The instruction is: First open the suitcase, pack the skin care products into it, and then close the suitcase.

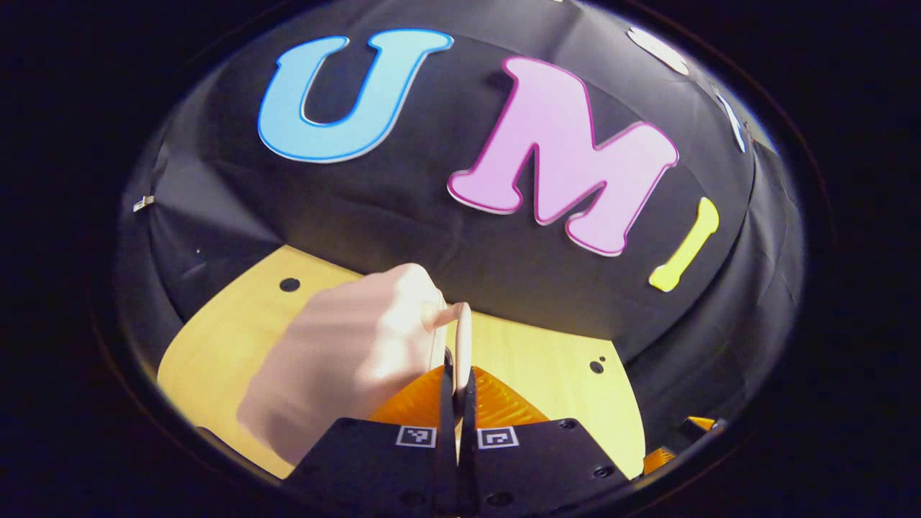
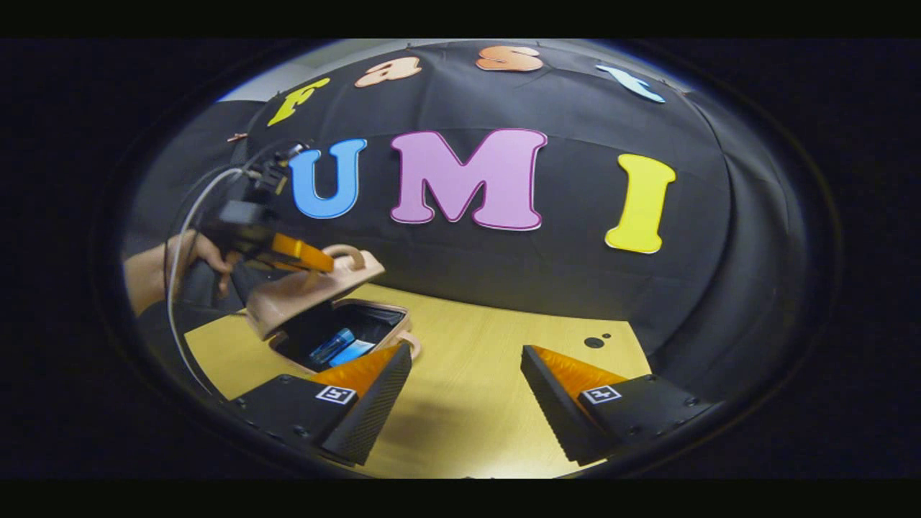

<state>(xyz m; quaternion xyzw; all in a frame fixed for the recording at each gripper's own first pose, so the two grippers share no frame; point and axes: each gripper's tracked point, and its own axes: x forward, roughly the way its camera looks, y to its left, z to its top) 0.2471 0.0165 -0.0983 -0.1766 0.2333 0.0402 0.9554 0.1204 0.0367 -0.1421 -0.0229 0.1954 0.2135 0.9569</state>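
Left gripper view: left gripper [image 1: 456,392], bottom centre of frame, jaws clenched on the thin pale carry handle [image 1: 463,344] of the small beige hard-shell suitcase lid [image 1: 345,367]. Handle seen edge-on, standing up between the fingers. Lid fills lower left of frame, blurred, so probably moving. Light wooden table [image 1: 547,367] behind it. My read: the handle is pinched because it's the only grippable feature on the lid edge, giving leverage about the hinge to lower it.

Right gripper view, left to right: a person's hand [image 2: 147,277] at left edge holds the left gripper [image 2: 302,255] on the handle [image 2: 345,253]. Lid [image 2: 309,288] is tilted, partly open, its handle edge raised and pointing up-right in frame, hinge side down-left. Below it the suitcase base [image 2: 392,316] lies flat on the table [image 2: 468,374], dark lining up. Inside: a blue skin care tube [image 2: 332,345] and a flat blue item just beside it, long axes running lower-left to upper-right; can't tell if they touch. Suitcase's long axis looks to run roughly along the hinge line, can't be sure with the distortion.

Right gripper [image 2: 468,381], bottom centre: jaws released wide, grasping nothing, near the case's front edge above bare table. Likely parked clear so the lid can swing shut.

Judgement: packing done, closing step underway.
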